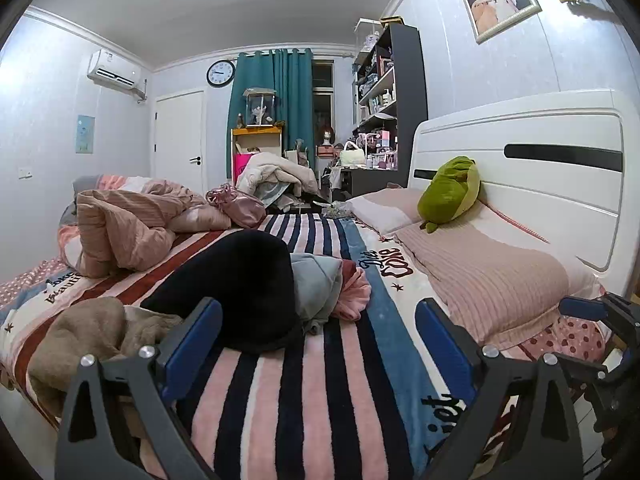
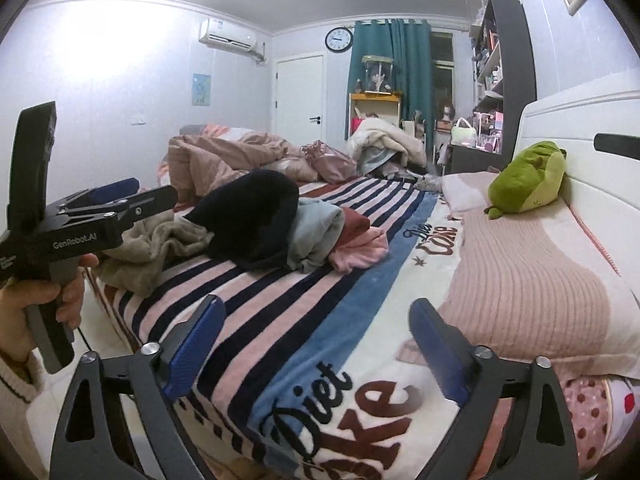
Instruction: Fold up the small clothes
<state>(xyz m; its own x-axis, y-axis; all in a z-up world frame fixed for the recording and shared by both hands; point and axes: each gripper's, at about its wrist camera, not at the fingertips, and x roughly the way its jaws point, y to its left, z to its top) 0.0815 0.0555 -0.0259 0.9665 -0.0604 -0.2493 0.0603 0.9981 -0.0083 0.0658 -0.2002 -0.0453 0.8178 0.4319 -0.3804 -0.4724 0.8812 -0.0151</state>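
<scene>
Striped blanket bare between clothes pile and pillow.

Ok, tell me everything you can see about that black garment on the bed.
The black garment is soft, thick and fleecy-looking, heaped in a rounded crumpled mound, unfolded, on the striped blanket. It overlaps a pale grey-blue garment on one side; a beige garment lies against its other side. Neither tool touches it.

blanket: fleecy striped cloth
black garment: matt plush
headboard: glossy white
pillow: ribbed knit
</scene>
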